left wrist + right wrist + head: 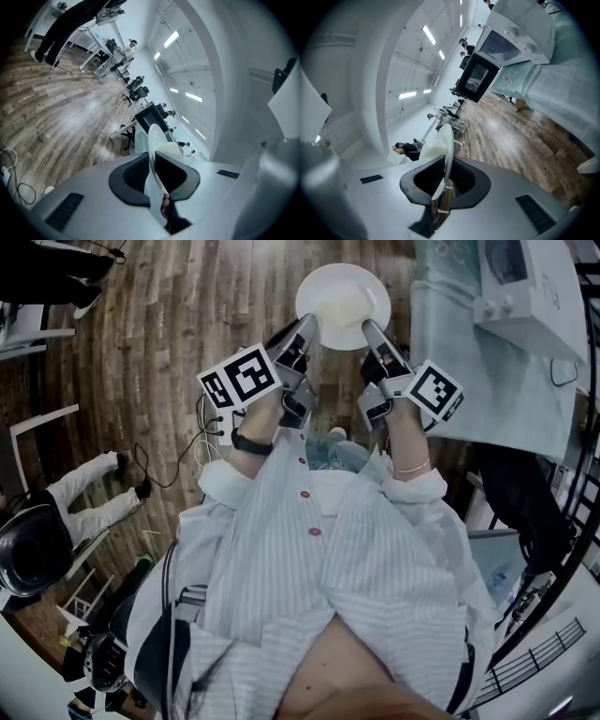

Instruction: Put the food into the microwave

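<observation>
Above the wooden floor (169, 352) we hold one white plate (343, 292), our left gripper (304, 331) and right gripper (371, 331) each clamped on its rim at opposite sides, near one microwave (525, 282) on the cloth-draped surface (487, 381).

Bare wooden floor (169, 352) under and left of the plate (343, 292): open passage. Upper right of head view: cloth-covered surface (487, 381), edge near the right tongs (367, 328), carries the microwave (530, 282). Right gripper view: its dark door (476, 77) juts outward. Cables (173, 460) on the floor, centre left.
</observation>
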